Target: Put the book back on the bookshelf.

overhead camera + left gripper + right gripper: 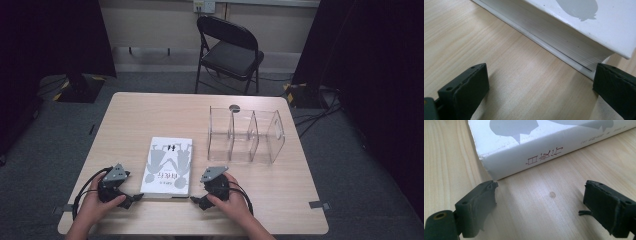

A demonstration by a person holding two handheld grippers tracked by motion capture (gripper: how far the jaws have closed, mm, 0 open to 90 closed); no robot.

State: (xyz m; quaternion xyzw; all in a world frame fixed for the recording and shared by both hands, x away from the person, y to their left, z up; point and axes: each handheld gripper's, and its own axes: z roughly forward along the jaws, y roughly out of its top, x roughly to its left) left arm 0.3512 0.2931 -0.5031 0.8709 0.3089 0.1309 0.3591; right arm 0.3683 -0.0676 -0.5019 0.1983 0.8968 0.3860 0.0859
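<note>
High view puts my two grippers at the bottom of the frame, one on each side of a white book (167,166) that lies flat on the table (125,115), cover up, just left of centre. My left gripper (131,200) sits at the book's lower left corner and my right gripper (197,201) at its lower right corner, both angled inward toward it. I judge I have them flanking the near corners so I can take the book from both sides at once, since it lies too flat for one tool to lift cleanly.

Left gripper view has both jaws spread wide with nothing between them but bare wood; the page edge runs across the upper right of the frame, and the right-hand jaw stands just beside the book's corner. Whether it touches I cannot tell.

Right gripper view shows the same released state: jaws wide apart, the spine with red lettering across the top of the frame, the left-hand jaw just below its corner.

A clear rack (246,135) with upright dividers stands in the centre right of the high view, well apart from the book and probably its destination. A folding chair (228,51) waits beyond the table.
</note>
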